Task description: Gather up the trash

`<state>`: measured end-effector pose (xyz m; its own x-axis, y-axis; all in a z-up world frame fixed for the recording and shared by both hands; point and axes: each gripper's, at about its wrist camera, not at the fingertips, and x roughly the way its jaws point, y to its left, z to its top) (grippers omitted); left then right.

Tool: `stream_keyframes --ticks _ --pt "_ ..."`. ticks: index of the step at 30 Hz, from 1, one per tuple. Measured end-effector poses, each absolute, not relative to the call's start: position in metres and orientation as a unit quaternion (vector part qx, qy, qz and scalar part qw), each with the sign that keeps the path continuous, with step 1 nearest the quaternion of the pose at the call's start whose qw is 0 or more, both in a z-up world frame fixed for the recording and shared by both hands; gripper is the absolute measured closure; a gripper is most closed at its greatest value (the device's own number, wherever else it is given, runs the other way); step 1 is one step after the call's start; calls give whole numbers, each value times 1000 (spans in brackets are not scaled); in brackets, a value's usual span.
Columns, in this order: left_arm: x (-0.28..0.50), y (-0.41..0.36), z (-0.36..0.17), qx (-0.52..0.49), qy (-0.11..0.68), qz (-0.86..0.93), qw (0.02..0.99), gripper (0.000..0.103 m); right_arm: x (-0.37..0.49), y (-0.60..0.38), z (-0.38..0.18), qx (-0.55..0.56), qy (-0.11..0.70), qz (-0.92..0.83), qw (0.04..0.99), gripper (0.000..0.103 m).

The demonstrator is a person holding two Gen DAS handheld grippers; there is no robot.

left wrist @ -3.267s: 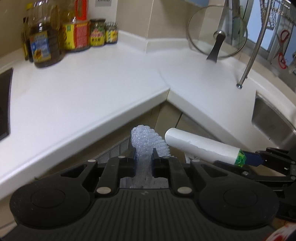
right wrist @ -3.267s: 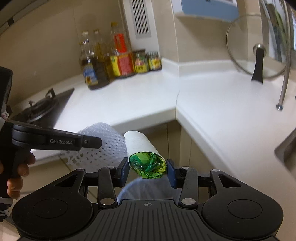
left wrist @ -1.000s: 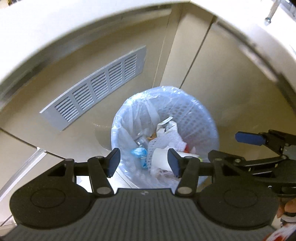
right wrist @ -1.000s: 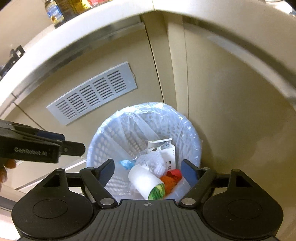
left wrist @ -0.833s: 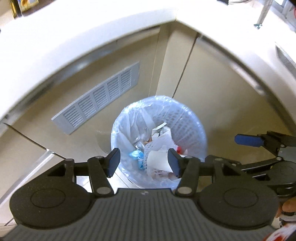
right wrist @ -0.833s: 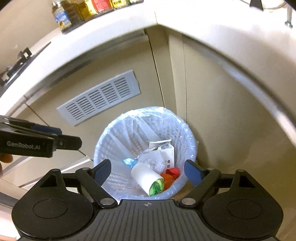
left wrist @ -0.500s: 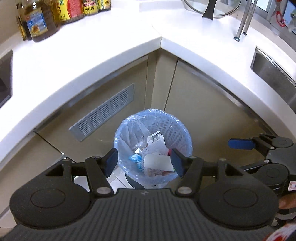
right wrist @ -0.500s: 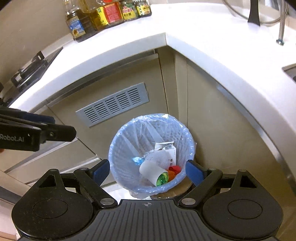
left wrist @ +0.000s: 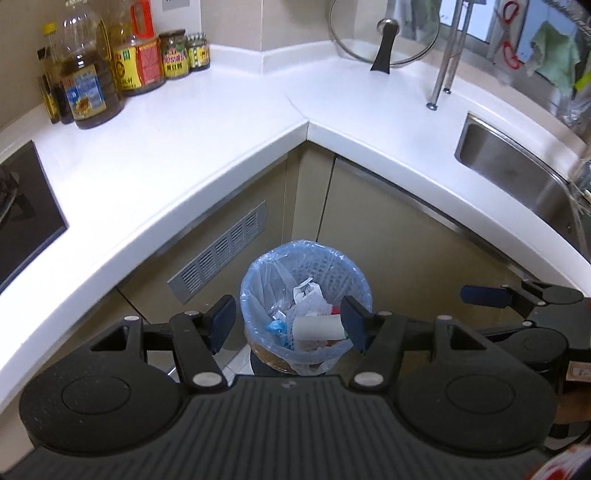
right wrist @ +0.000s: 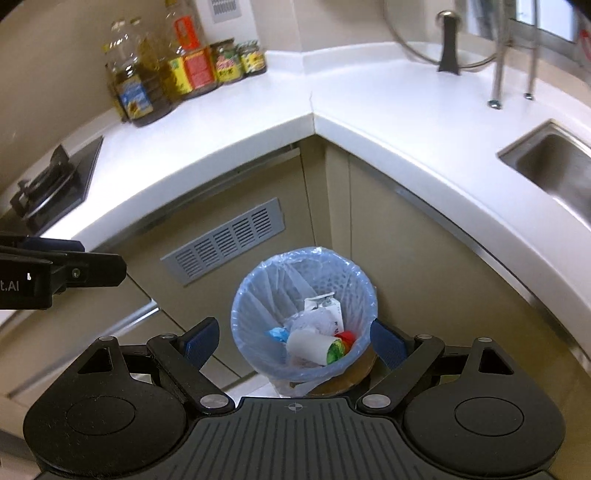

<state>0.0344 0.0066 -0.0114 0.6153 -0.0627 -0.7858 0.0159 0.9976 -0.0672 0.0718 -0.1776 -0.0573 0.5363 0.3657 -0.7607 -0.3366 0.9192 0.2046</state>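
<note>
A: We start with the white corner desk (left wrist: 207,122). What sits under it?

B: We see the trash bin (left wrist: 255,295), a white mesh basket lined with pale blue plastic, on the floor right below the inner corner of the desk. A grey vent grille (left wrist: 218,254) is on the cabinet face just left of the bin.

A: And on the desk itself?

B: Well behind the bin, we see a steel sink (left wrist: 517,173) to the right, a black stove (left wrist: 22,206) to the left, a glass pot lid (left wrist: 384,33) leaning at the back right, and oil bottles (left wrist: 86,77) with jars at the back left.

A: Where are our tongs?

B: We hold both above the bin and touch nothing. The left tongs (left wrist: 288,321) stand apart and empty, framing the bin. The right tongs (right wrist: 295,339) are spread wider still, also empty.

A: And the trash?

B: All inside the bin. We see a white paper roll (right wrist: 306,345) with a green end lying on top, a white carton (right wrist: 325,308) behind it, something red (right wrist: 347,338) at the right of the roll, and a blue scrap (right wrist: 277,335) at its left.
</note>
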Motion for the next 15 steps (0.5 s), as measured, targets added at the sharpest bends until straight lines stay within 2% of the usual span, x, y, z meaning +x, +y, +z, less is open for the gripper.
stream_keyframes --ticks 15 --pt "-25 25 10 -10 411 -58 910 43 -5 -165 -10 39 398 148 905 15"
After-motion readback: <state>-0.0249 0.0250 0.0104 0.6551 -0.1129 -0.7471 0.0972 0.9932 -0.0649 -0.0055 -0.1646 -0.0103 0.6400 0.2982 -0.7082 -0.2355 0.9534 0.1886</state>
